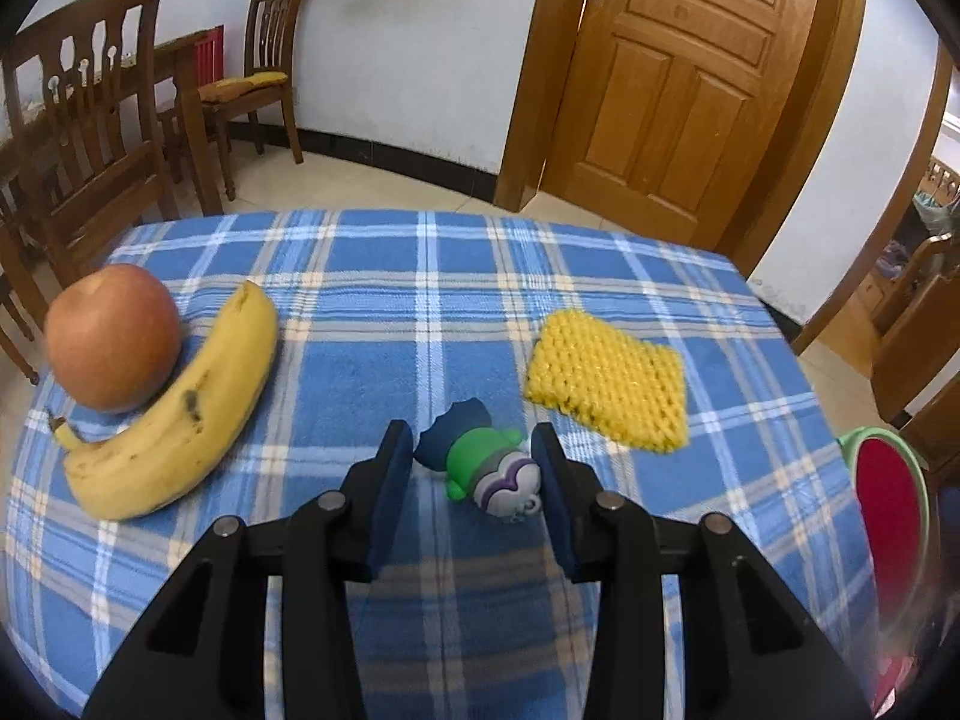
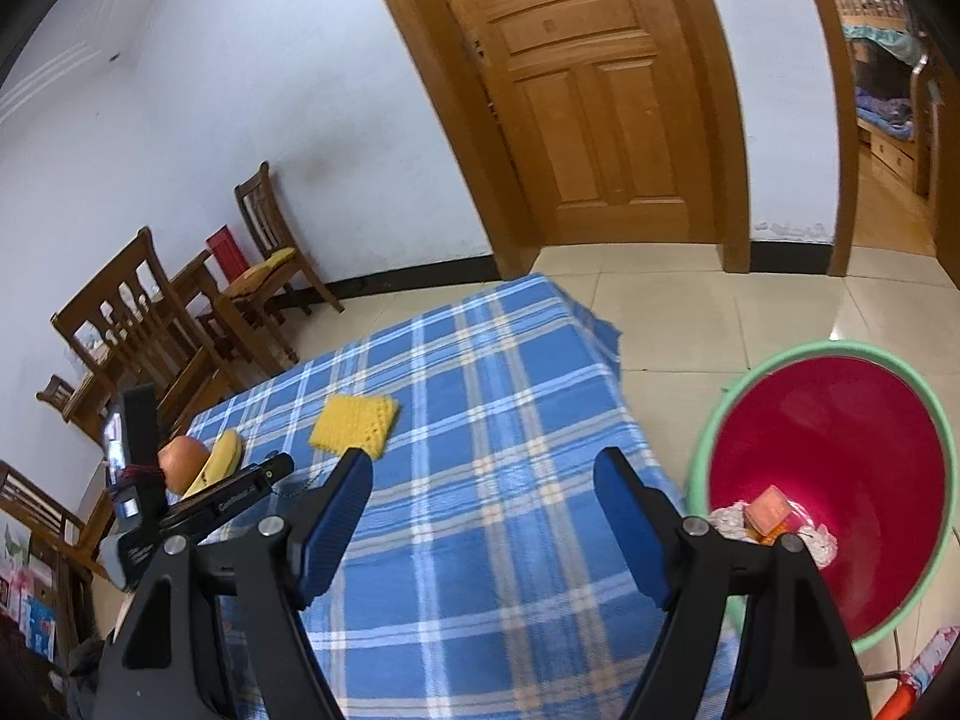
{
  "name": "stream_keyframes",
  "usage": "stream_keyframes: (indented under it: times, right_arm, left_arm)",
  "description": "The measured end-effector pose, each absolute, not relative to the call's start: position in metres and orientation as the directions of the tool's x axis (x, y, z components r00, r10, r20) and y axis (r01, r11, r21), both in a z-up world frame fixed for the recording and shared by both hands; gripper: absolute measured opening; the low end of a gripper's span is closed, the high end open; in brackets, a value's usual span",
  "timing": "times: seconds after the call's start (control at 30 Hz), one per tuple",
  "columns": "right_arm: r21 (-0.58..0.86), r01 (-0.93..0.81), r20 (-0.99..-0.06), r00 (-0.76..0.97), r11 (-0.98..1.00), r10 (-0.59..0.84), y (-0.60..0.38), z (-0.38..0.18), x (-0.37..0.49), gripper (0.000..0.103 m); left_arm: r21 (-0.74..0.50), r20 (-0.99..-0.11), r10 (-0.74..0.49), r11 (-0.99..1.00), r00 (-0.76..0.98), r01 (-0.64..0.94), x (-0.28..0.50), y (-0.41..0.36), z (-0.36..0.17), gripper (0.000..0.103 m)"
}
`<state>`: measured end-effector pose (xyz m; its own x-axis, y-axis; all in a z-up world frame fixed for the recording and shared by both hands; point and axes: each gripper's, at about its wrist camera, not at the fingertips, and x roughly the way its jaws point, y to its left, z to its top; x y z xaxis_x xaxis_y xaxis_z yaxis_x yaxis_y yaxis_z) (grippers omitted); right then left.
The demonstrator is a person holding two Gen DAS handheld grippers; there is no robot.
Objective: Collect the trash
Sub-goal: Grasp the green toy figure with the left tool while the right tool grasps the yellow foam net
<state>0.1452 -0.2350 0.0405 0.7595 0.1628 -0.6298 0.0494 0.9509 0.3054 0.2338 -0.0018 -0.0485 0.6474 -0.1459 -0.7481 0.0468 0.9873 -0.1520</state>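
On the plaid cloth [image 1: 372, 312], L gripper [image 1: 474, 450] sits open w/ toy figure [image 1: 486, 468] btwn its pads. R gripper [image 2: 483, 483] gapes empty beside red bin [image 2: 840, 450].

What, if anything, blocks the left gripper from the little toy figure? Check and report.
Nothing visible does. The toy figure already lies on the checked tablecloth between the left gripper's open fingers. The banana lies off to the left and the yellow knitted cloth to the right, both outside the fingers.
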Motion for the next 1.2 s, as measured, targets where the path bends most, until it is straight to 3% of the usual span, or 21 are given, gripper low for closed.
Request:
stream_keyframes:
  times: [0.53,0.77,1.03,1.2]
  right_arm:
    - [0.245,-0.028,-0.707,0.679,0.969,0.198,-0.166,0.011,0.203,0.078]
    - [0.217,-0.061,-0.741,0.639,0.974,0.206,-0.139,-0.002,0.230,0.069]
    - [0.193,-0.067,-0.762,0.618,0.979,0.193,-0.121,-0.014,0.255,0.066]
    - [0.187,-0.059,-0.770,0.610,0.981,0.184,-0.117,-0.020,0.265,0.056]
  left_arm:
    - [-0.191,-0.695,-0.141,0.982,0.705,0.008,0.216,0.027,-0.043,0.041]
    - [-0.196,-0.693,-0.128,0.981,0.709,-0.014,0.215,0.033,-0.045,0.041]
    - [-0.192,-0.692,-0.117,0.981,0.713,-0.026,0.215,0.034,-0.045,0.041]
    - [-0.192,-0.695,-0.109,0.981,0.711,-0.038,0.216,0.036,-0.047,0.041]
